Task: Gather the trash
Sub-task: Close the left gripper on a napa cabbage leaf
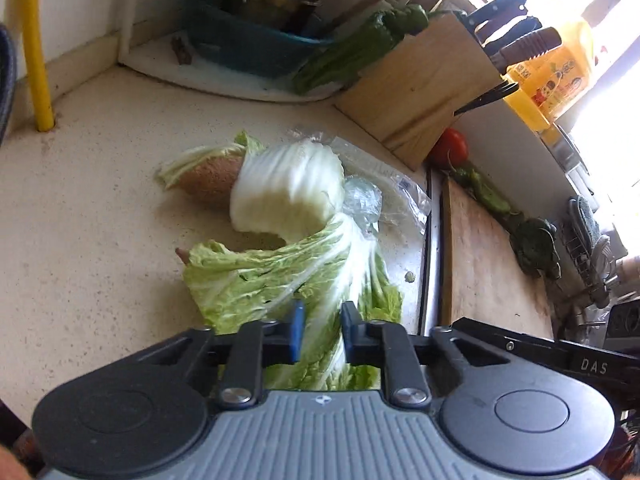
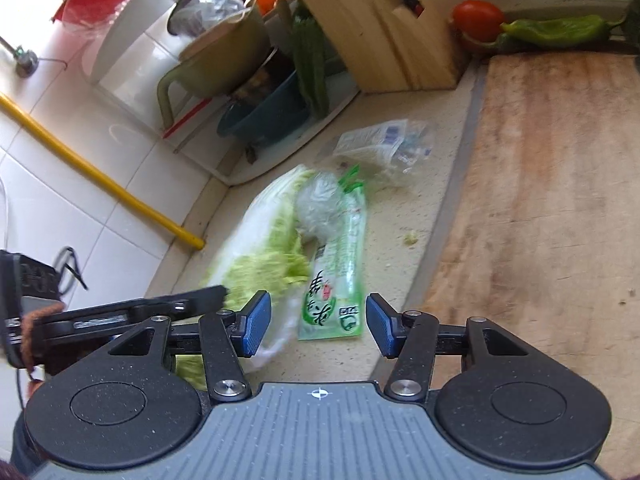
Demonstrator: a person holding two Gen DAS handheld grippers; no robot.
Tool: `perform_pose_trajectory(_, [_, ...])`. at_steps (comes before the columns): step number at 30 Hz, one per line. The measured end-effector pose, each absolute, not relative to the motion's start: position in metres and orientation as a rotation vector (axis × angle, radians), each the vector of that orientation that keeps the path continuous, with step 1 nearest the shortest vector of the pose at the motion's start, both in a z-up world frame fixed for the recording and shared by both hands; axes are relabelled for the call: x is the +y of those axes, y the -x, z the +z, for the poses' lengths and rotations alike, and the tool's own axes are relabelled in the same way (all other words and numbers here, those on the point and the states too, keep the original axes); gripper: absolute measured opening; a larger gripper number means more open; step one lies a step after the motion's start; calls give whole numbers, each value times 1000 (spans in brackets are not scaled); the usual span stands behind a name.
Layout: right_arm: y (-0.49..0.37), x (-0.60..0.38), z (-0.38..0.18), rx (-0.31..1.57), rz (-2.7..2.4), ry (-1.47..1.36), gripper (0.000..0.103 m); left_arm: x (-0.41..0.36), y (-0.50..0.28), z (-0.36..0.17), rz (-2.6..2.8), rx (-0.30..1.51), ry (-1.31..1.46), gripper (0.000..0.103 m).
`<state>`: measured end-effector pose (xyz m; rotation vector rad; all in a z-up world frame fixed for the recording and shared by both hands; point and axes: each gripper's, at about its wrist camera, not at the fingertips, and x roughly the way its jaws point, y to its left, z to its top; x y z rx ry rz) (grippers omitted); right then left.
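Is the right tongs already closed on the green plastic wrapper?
No. The right tongs stand wide open, with the green wrapper lying untouched on the counter between them.

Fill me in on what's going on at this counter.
A person with two handheld grippers is clearing kitchen scraps. The left gripper has closed on a cabbage leaf among the cabbage pieces on the counter. The right gripper is open, poised over a green printed wrapper beside the cutting board.
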<state>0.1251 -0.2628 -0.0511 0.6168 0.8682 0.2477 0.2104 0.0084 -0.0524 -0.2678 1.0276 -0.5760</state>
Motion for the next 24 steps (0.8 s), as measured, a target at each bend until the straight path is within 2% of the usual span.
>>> perform_pose_trajectory(5, [-132,-254,-51,883,261,-595,63,4,-206,-41,-620,1008,137,16])
perform_pose_trajectory(6, [-133,-254,-51,885,261,-592,64,-1,-204,-40,-629,999,107,20])
perform_pose_trajectory(8, [-134,-252,-50,886,264,-584,64,-15,-200,-43,-638,991,7,38])
perform_pose_trajectory(9, [-134,-252,-50,884,260,-584,65,-25,-200,-49,-635,995,-59,41])
perform_pose_trajectory(11, [-135,-254,-52,884,251,-594,65,-41,-191,-59,-605,983,-214,38])
perform_pose_trajectory(13, [-135,-255,-54,888,238,-601,65,-45,-178,-49,-615,935,-289,27])
perform_pose_trajectory(16, [-132,-257,-54,885,224,-597,65,-33,-172,-21,-639,902,-260,24])
perform_pose_trajectory(19, [-131,-261,-54,874,210,-599,64,-19,-180,1,-656,899,-140,23])
perform_pose_trajectory(24, [-135,-261,-57,872,216,-616,59,28,-209,16,-731,914,262,24])
